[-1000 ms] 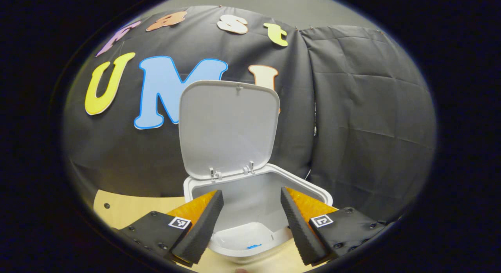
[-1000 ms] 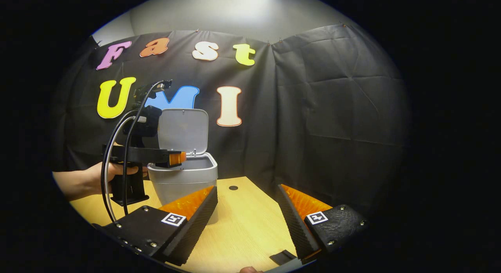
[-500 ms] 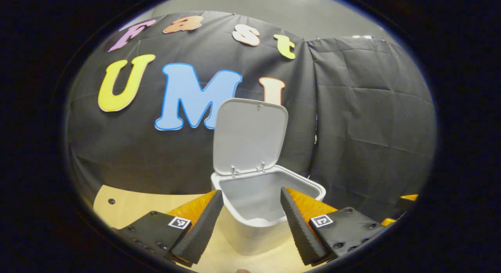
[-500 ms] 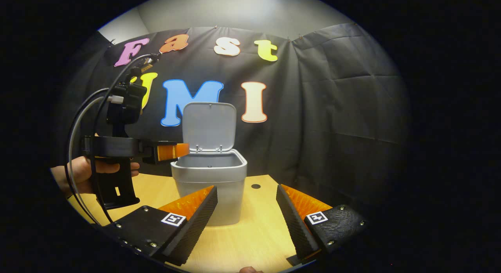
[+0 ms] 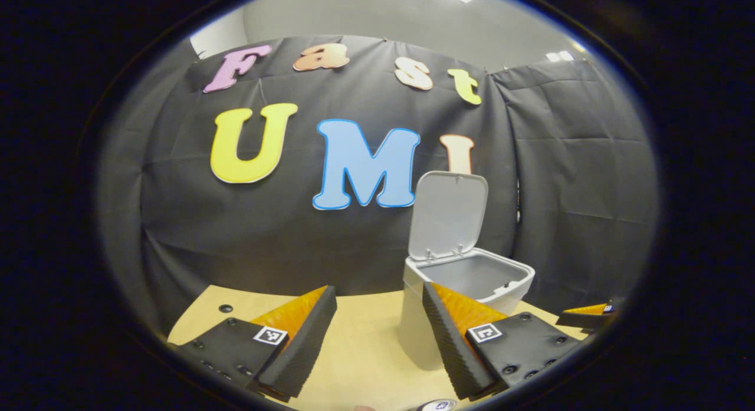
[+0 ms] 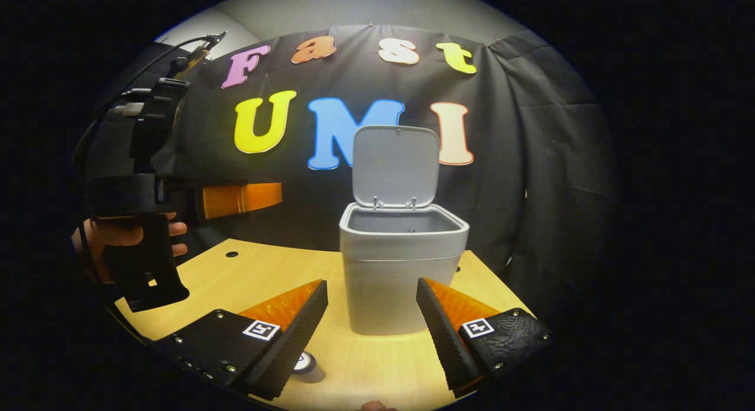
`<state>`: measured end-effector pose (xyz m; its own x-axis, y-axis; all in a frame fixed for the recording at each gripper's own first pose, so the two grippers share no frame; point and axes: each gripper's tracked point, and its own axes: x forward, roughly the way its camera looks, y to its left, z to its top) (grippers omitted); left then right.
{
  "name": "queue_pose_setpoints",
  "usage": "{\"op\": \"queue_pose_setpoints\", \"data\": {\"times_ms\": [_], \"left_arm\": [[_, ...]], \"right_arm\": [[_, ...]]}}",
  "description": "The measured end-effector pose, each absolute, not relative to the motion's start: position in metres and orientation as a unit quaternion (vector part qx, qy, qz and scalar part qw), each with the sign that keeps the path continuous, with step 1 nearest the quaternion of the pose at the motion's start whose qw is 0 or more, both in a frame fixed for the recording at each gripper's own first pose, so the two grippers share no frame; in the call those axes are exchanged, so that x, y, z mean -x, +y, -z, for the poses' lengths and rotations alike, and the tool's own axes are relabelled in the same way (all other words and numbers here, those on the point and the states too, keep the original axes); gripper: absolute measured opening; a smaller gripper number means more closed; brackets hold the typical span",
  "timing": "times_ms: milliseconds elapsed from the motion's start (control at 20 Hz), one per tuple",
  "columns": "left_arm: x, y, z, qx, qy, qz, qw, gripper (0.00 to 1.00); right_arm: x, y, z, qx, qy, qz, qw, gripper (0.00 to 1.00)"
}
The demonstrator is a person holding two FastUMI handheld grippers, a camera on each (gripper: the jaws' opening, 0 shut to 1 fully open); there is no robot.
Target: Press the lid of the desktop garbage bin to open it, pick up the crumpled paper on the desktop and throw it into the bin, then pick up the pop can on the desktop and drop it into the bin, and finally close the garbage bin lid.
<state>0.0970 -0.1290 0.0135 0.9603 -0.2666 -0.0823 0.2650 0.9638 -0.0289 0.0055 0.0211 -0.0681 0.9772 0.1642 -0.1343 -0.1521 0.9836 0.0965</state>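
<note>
Two fingers of the left gripper (image 5: 379, 334) spread wide in the left gripper view, nothing between them but bare table (image 5: 354, 352). Saw the bin (image 5: 460, 305) to the right behind one finger, lid (image 5: 449, 215) upright and open. Glimpsed a can top (image 5: 436, 405) at the bottom edge.

In the right gripper view, found the right gripper (image 6: 371, 334) likewise spread, holding nothing. Saw the bin (image 6: 401, 263) straight ahead, lid (image 6: 396, 166) up against the black cloth (image 6: 531, 163). Spotted the can (image 6: 305, 362) just beside the inner finger. Noted the left gripper (image 6: 236, 200) held in a hand (image 6: 112, 234) well left of the bin.
</note>
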Motion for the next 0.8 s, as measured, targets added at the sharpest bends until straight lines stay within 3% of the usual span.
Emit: {"op": "queue_pose_setpoints", "data": {"times_ms": [100, 400, 800], "left_arm": [[-0.089, -0.105, -0.009, 0.008, 0.042, 0.112, 0.993, 0.96], [-0.056, -0.047, -0.002, 0.013, 0.033, 0.063, 0.997, 0.96], [-0.005, 0.019, 0.026, 0.02, 0.054, 0.004, 0.998, 0.96]], "right_arm": [[-0.007, 0.039, 0.075, -0.04, 0.078, -0.102, 0.991, 1.0], [-0.011, 0.078, 0.107, -0.022, 0.109, -0.145, 0.983, 0.96], [0.001, 0.122, 0.178, -0.014, 0.2, -0.205, 0.958, 0.97]]}}
